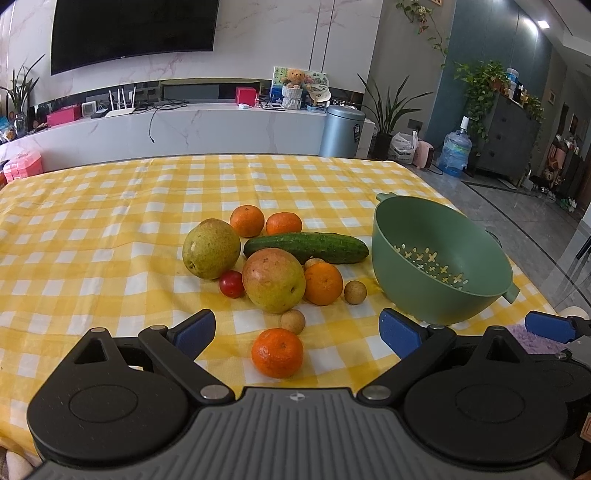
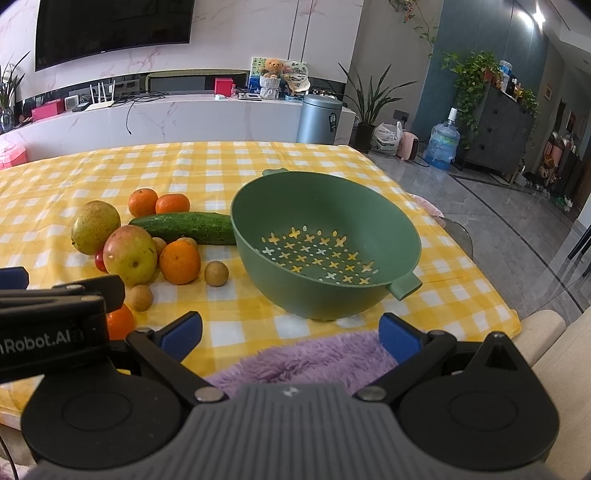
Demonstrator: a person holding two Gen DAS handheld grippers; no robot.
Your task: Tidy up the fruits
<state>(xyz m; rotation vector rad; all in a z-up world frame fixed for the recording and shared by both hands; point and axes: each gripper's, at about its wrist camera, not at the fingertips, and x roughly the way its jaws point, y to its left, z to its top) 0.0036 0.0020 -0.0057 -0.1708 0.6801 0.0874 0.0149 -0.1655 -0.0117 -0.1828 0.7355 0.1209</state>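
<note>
Zero fruit is seen inside the green colander [image 2: 325, 251]; the task is judged barely started. Left gripper [image 1: 297, 330] fingers are spread with nothing held; the nearest mandarin [image 1: 277, 352] sits between them on the cloth, untouched. Right gripper [image 2: 290, 334] fingers are also spread and empty, over a purple fuzzy mat [image 2: 295, 360], colander just ahead. Beyond the left fingers a cluster is seen: longans, red-green apple [image 1: 274, 280], cherry tomato [image 1: 231, 283], pear [image 1: 211, 248], cucumber [image 1: 306, 246], more mandarins. Everything lies on a yellow checked tablecloth [image 1: 110, 206]. Farther back: marble TV console, wall TV [image 1: 133, 31], bin, plants.
</note>
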